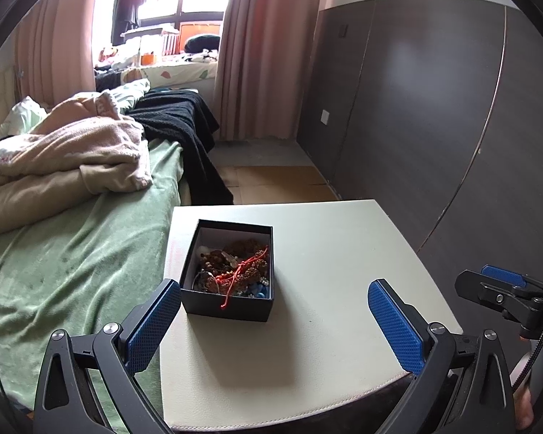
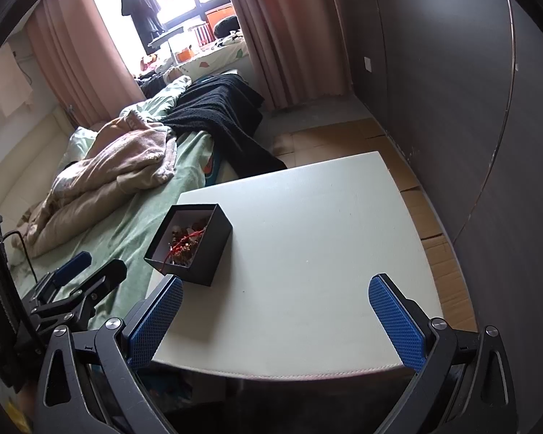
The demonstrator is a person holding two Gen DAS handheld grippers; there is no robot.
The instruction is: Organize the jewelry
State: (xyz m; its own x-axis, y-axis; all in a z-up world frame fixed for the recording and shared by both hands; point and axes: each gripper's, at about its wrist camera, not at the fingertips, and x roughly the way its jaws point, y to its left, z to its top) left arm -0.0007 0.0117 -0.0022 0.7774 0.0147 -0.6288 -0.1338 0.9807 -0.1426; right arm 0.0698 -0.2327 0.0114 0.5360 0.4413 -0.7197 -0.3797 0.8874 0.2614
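Both grippers, left gripper (image 1: 274, 320) and right gripper (image 2: 276, 316), hold fingers released, flanking the black square cardboard box (image 1: 229, 305) of tangled beaded jewelry (image 1: 235, 266), seemingly poised for reaching in

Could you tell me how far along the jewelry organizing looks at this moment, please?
All visible jewelry lies heaped in the open black box on the white table; a red cord trails over its rim. The left gripper and right gripper are open, holding nothing. This fits pieces gathered already, or a tangle awaiting sorting.
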